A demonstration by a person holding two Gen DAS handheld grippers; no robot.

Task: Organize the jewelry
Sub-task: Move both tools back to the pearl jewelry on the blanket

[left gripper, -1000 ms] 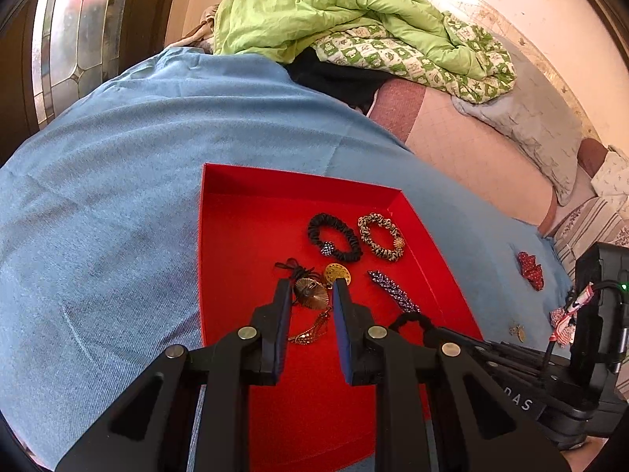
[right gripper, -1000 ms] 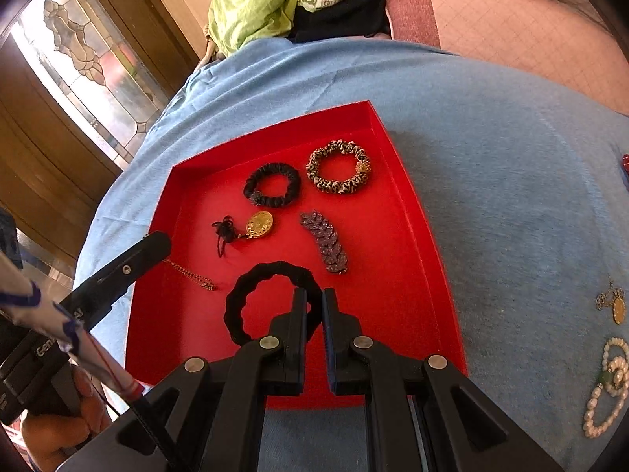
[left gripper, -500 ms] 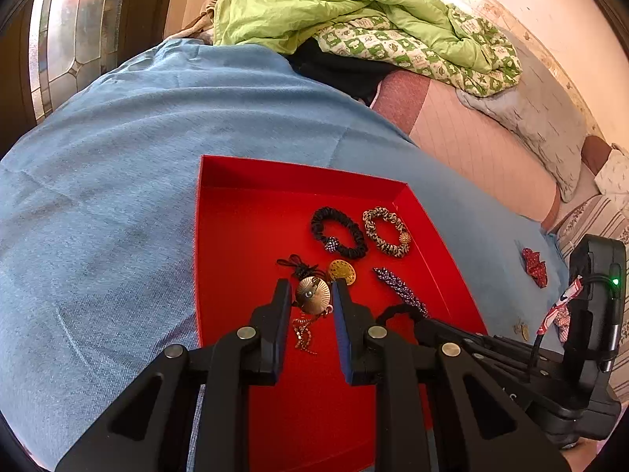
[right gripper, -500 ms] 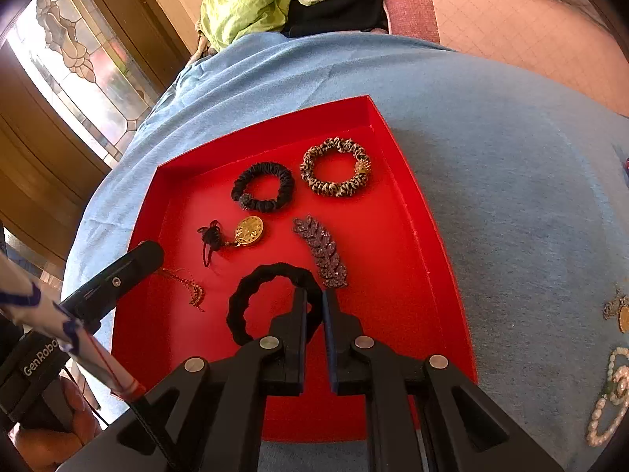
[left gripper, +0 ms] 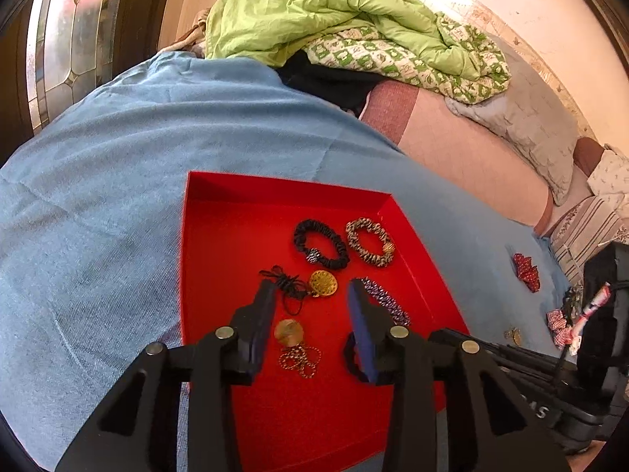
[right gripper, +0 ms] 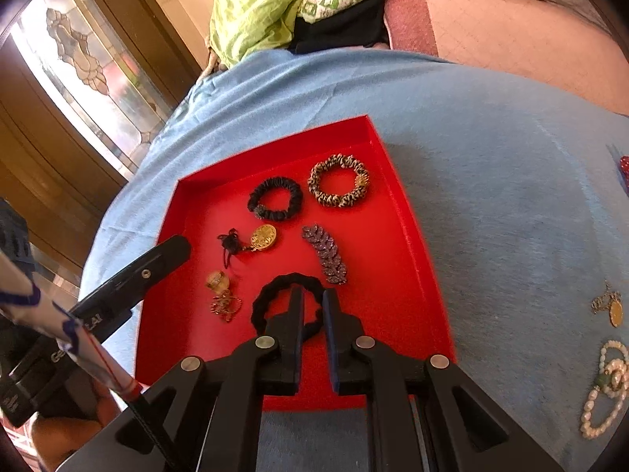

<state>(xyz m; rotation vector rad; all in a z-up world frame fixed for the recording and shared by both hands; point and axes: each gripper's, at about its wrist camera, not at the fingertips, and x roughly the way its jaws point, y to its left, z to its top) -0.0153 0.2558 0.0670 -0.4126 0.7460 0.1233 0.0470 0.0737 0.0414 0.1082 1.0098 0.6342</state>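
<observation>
A red tray (left gripper: pixel 204 275) lies on the blue blanket (left gripper: pixel 118 196). My left gripper (left gripper: pixel 312 291) hangs over the tray's near left part, its jaws opening with nothing pressed between them. Below them a gold necklace with a round pendant (left gripper: pixel 289 332) lies bunched on the tray floor, also visible as the gold necklace (right gripper: pixel 222 295). My right gripper (right gripper: pixel 312 297) is shut on the rim of a large black scrunchie (right gripper: pixel 271 295), low over the tray. Further in lie a small black scrunchie (right gripper: pixel 275 198), a leopard scrunchie (right gripper: pixel 340 185), a gold filigree pendant (right gripper: pixel 263 238) and a purple beaded clip (right gripper: pixel 324 253).
To the right of the tray, a pearl bracelet (right gripper: pixel 605 393), a gold pendant (right gripper: pixel 613 310) and a red bow (left gripper: pixel 525 271) lie on the blanket. A green quilt (left gripper: pixel 314 11) is heaped at the back. A stained-glass door (right gripper: pixel 86 63) stands at the left.
My left jaws have spread apart, and the gold necklace they held now lies on the tray floor. The right gripper still pinches the large black scrunchie and has hardly moved.
</observation>
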